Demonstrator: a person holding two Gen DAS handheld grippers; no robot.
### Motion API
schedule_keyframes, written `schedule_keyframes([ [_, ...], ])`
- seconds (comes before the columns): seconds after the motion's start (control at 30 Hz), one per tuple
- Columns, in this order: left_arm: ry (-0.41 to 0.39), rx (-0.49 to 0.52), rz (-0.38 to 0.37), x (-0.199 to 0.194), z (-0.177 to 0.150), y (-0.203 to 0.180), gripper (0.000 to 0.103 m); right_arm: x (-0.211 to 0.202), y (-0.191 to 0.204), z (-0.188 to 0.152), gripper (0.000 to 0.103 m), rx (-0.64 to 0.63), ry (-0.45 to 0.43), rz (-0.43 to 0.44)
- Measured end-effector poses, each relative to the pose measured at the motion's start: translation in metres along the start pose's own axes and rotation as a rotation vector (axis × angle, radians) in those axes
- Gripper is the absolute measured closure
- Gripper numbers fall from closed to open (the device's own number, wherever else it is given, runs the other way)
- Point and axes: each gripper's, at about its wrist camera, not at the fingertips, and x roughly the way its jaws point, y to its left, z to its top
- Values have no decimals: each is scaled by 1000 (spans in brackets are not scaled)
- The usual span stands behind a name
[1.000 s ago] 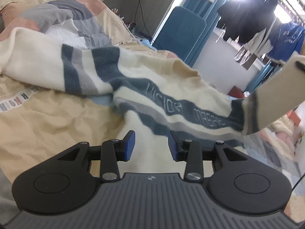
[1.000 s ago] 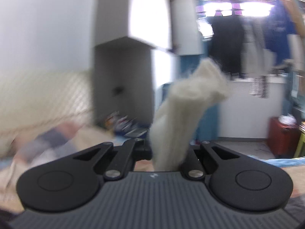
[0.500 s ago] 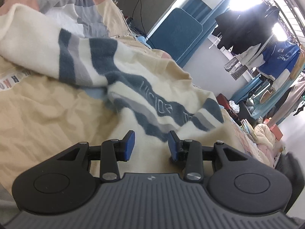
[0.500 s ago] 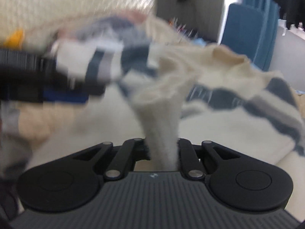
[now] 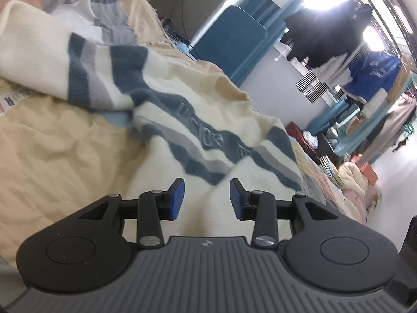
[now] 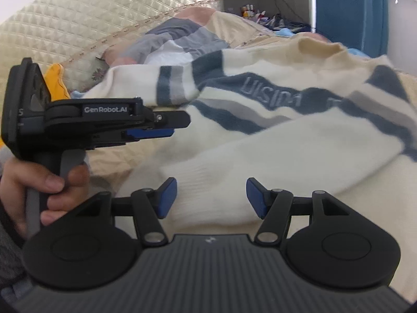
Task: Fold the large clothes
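A large cream sweater [image 5: 187, 109] with dark blue and grey stripes and raised lettering lies spread on the bed; it also shows in the right wrist view [image 6: 273, 120]. One sleeve [image 6: 234, 172] lies folded across its body, cuff toward me. My left gripper [image 5: 206, 198] is open and empty just above the sweater's cream lower part. It also shows from the side in the right wrist view [image 6: 156, 131]. My right gripper [image 6: 208, 195] is open and empty, hovering over the sleeve cuff.
The bed has a beige sheet [image 5: 52, 140] and a patchwork quilt [image 6: 177, 39] by a quilted headboard [image 6: 91, 18]. A blue chair [image 5: 232, 41] and hanging clothes [image 5: 328, 34] stand beyond the bed's far side.
My right gripper carried the sleeve down over the sweater, opened and let it go. The sleeve now lies across the body. My left gripper stayed open and tilted slightly.
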Motion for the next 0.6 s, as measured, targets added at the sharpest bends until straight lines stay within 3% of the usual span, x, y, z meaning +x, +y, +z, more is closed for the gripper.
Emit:
schedule_keyframes([
  [0.17,57,58,-24,10,-17,-18,62,-8,-18,4,42,29,-60,-121],
  [0.3,124,155,4,35,-33,-29,78,3,-42,6,42,118,-130,-217],
  [0.43,198,189,80,60,-44,-27,83,28,-61,8,45,176,-112,-256],
  [0.6,197,196,105,63,-45,-24,85,57,-70,0,48,182,-22,-270],
])
